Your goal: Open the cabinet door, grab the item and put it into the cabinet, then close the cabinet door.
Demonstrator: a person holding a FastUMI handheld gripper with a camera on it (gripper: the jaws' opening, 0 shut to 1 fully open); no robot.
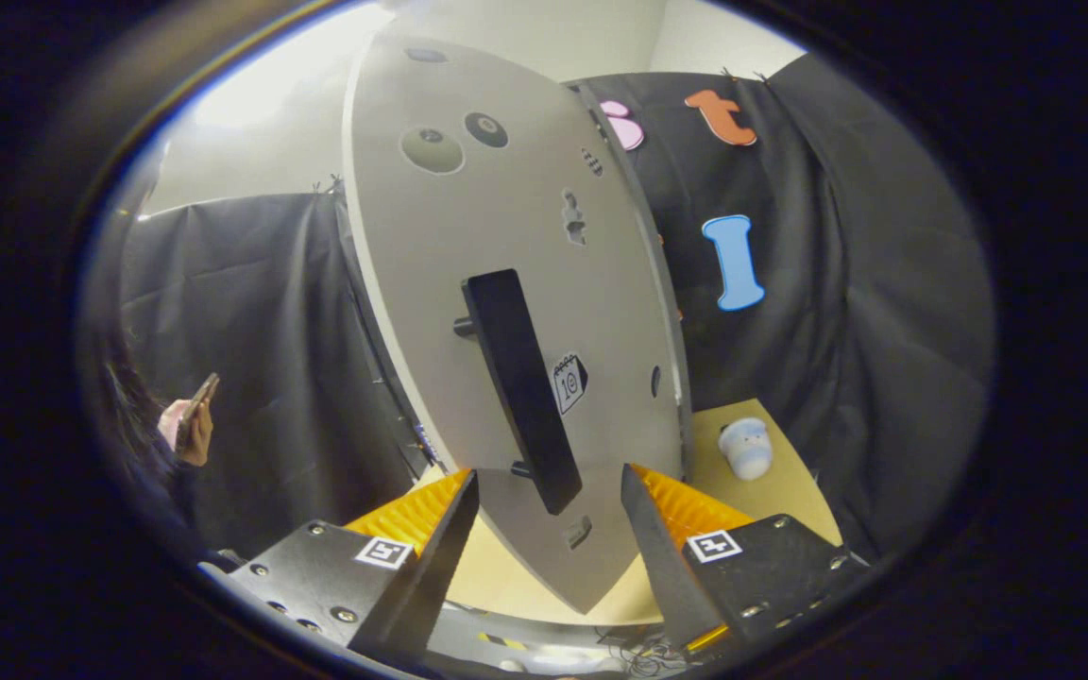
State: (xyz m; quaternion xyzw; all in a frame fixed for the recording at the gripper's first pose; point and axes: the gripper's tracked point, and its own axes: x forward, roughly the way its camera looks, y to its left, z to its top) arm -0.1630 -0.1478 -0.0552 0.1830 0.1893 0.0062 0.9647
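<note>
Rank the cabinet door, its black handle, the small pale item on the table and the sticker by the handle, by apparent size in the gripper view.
1. Cabinet door, close to the camera.
2. Black handle, just ahead of the open gripper.
3 and 4. Small pale item and sticker look alike; the item sits farther off, so unranked.

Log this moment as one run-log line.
tongs: open, straddling door handle | cabinet door: handle ungripped | toy: on table
</note>
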